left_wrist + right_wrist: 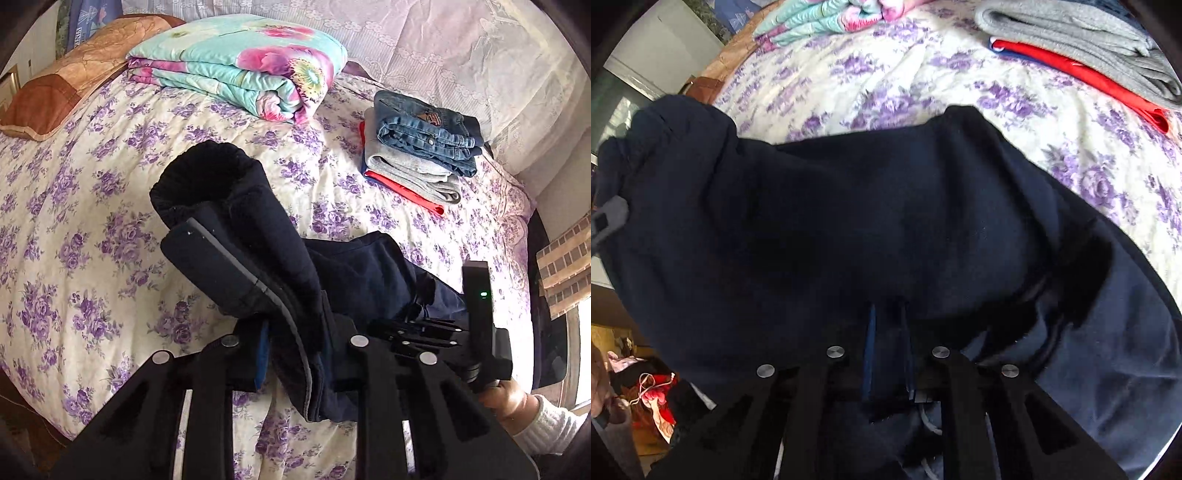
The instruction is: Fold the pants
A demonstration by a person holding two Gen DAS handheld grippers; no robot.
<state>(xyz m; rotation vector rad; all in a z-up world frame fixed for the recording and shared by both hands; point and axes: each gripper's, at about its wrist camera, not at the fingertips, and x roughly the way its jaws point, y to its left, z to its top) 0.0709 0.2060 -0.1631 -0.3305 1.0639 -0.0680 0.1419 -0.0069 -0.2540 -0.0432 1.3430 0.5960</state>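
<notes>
Both claws are clamped on the dark pants (pixel 280 258): left claw (pixel 291 354) holds the cuff end, right claw (pixel 888 350) the other; the long axis spans between them, above the bed (pixel 110 206).

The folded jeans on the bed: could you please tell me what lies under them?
Under the folded jeans lies a folded grey garment, then a red garment with a blue edge, all on the floral bedspread. How far the lower layers extend beneath is covered.
</notes>
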